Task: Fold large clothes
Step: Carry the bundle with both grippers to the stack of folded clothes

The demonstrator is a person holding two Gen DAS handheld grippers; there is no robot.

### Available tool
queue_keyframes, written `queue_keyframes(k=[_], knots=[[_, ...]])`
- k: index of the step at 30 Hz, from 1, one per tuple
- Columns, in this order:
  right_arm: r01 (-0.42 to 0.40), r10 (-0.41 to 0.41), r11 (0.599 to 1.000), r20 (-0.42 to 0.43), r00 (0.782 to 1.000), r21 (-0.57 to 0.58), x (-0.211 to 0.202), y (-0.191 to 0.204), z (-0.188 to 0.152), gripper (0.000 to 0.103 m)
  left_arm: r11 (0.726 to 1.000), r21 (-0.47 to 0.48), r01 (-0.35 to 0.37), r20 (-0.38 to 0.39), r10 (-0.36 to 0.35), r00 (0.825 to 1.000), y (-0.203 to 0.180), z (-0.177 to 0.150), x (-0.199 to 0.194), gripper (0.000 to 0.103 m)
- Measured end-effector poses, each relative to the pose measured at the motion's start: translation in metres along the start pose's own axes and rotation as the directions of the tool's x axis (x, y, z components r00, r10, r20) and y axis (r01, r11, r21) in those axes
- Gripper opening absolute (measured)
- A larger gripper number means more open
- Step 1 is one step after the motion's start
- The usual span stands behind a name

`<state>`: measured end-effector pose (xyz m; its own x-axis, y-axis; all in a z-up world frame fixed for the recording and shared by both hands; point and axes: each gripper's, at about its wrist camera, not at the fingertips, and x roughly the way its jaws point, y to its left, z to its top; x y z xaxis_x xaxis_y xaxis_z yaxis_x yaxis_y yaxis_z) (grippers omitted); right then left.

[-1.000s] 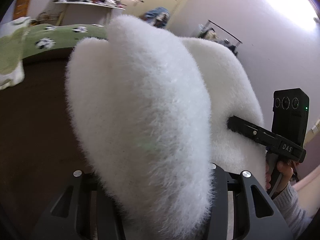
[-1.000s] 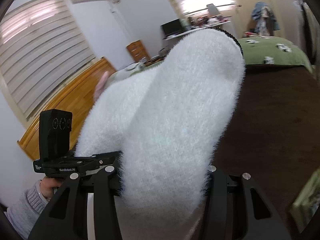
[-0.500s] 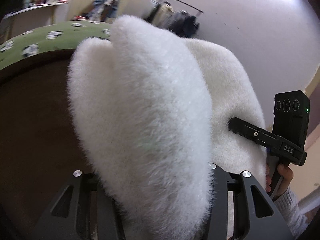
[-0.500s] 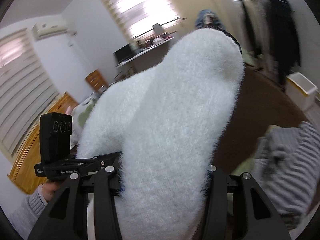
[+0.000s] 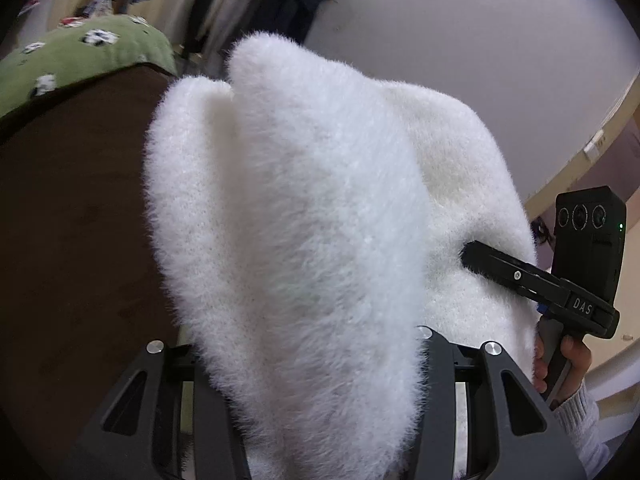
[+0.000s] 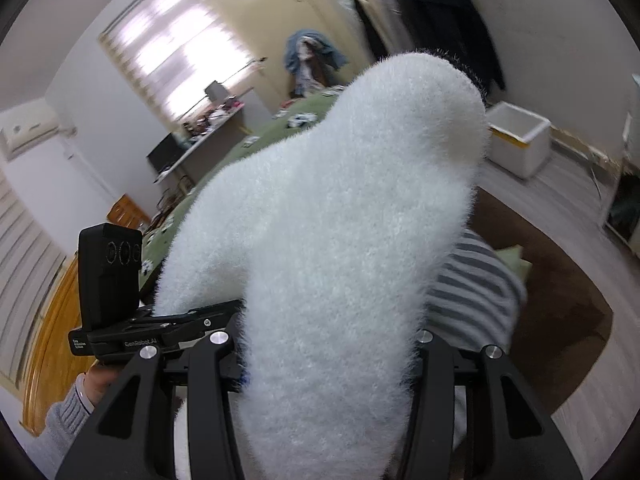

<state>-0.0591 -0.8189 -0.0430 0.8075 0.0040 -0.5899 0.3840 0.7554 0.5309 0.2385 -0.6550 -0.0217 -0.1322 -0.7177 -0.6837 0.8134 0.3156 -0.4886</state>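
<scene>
"DAS" in white letters on the black right tool (image 5: pixel 581 307). "GenRobot.AI" in small white letters on the side of the black left tool (image 6: pixel 140 343); tiny label beside it, too small to read.

Both grippers have swung across the room with the fluffy white garment (image 5: pixel 304 216). A striped garment (image 6: pixel 476 288) now lies beneath.

Fluffy white fleece garment (image 5: pixel 312 208), matt black hand-held gripper (image 5: pixel 472 258)
</scene>
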Motion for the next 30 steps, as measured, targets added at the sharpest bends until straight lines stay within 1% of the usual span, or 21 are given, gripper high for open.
queue_keyframes(k=[2, 4, 5, 7, 8, 9, 10, 12, 14, 17, 18, 19, 22, 25, 26, 28, 29, 30], knots=[[0.016, -0.015, 0.999, -0.033, 0.999, 0.032, 0.013, -0.026, -0.005, 0.047, 1.000, -0.008, 0.004, -0.044, -0.004, 0.999, 0.001, 0.005, 0.028, 0.046], [0.036, -0.032, 0.997, -0.064, 0.997, 0.061, 0.029, -0.051, -0.014, 0.048, 1.000, -0.022, 0.002, -0.100, -0.004, 0.995, 0.009, -0.002, 0.055, 0.047], [0.035, -0.029, 0.997, -0.073, 0.997, 0.075, 0.033, -0.059, -0.019, 0.048, 1.000, -0.025, -0.002, -0.119, -0.001, 0.993, 0.014, 0.001, 0.066, 0.048], [0.023, -0.015, 0.994, -0.076, 0.997, 0.103, 0.041, -0.081, -0.020, 0.050, 0.999, -0.036, -0.008, -0.157, 0.003, 0.988, 0.024, -0.003, 0.084, 0.053], [0.009, -0.001, 0.993, -0.068, 0.998, 0.118, 0.044, -0.087, -0.023, 0.051, 0.999, -0.051, -0.004, -0.160, -0.004, 0.987, 0.032, -0.004, 0.087, 0.058], [0.006, 0.002, 0.993, -0.063, 0.998, 0.120, 0.045, -0.089, -0.023, 0.052, 0.997, -0.076, 0.005, -0.157, -0.017, 0.987, 0.039, -0.007, 0.089, 0.065], [0.007, 0.000, 0.993, -0.063, 0.998, 0.116, 0.047, -0.089, -0.025, 0.053, 0.996, -0.092, 0.005, -0.156, -0.019, 0.988, 0.042, -0.008, 0.092, 0.070], [0.009, -0.003, 0.995, -0.068, 0.998, 0.099, 0.050, -0.084, -0.026, 0.057, 0.994, -0.108, -0.012, -0.159, -0.005, 0.987, 0.053, -0.013, 0.095, 0.084], [0.012, -0.007, 0.996, -0.064, 0.998, 0.084, 0.051, -0.082, -0.026, 0.060, 0.994, -0.096, -0.047, -0.147, 0.032, 0.989, 0.057, -0.019, 0.093, 0.092], [0.021, -0.016, 0.996, -0.050, 0.999, 0.088, 0.049, -0.077, -0.025, 0.065, 0.994, -0.082, -0.067, -0.123, 0.057, 0.991, 0.055, -0.020, 0.090, 0.096], [0.025, -0.021, 0.996, -0.047, 0.999, 0.089, 0.047, -0.075, -0.024, 0.067, 0.994, -0.069, -0.080, -0.109, 0.072, 0.991, 0.048, -0.025, 0.088, 0.097], [0.027, -0.023, 0.995, -0.048, 0.999, 0.092, 0.046, -0.075, -0.025, 0.067, 0.995, -0.060, -0.081, -0.097, 0.075, 0.993, 0.046, -0.026, 0.083, 0.097], [0.056, -0.051, 0.995, -0.059, 0.997, 0.087, 0.039, -0.072, -0.026, 0.070, 0.994, -0.054, -0.097, -0.092, 0.092, 0.991, 0.042, -0.025, 0.067, 0.097], [0.083, -0.079, 0.995, -0.057, 0.995, 0.064, 0.025, -0.068, -0.028, 0.070, 0.987, -0.021, -0.159, -0.051, 0.157, 0.986, 0.041, -0.026, 0.040, 0.097], [0.101, -0.098, 0.993, -0.060, 0.993, 0.053, 0.020, -0.066, -0.029, 0.070, 0.985, -0.010, -0.171, -0.041, 0.170, 0.985, 0.043, -0.022, 0.038, 0.097], [0.153, -0.152, 0.988, -0.056, 0.987, 0.012, 0.007, -0.056, -0.031, 0.071, 0.982, -0.001, -0.187, -0.005, 0.187, 0.982, 0.043, -0.019, 0.018, 0.097], [0.201, -0.202, 0.978, -0.029, 0.979, -0.047, -0.004, -0.045, -0.032, 0.079, 0.979, 0.005, -0.204, 0.005, 0.204, 0.979, 0.042, -0.017, 0.010, 0.097], [0.237, -0.238, 0.967, -0.004, 0.971, -0.095, -0.013, -0.036, -0.032, 0.096, 0.977, 0.014, -0.214, 0.008, 0.214, 0.977, 0.038, -0.017, 0.004, 0.097]])
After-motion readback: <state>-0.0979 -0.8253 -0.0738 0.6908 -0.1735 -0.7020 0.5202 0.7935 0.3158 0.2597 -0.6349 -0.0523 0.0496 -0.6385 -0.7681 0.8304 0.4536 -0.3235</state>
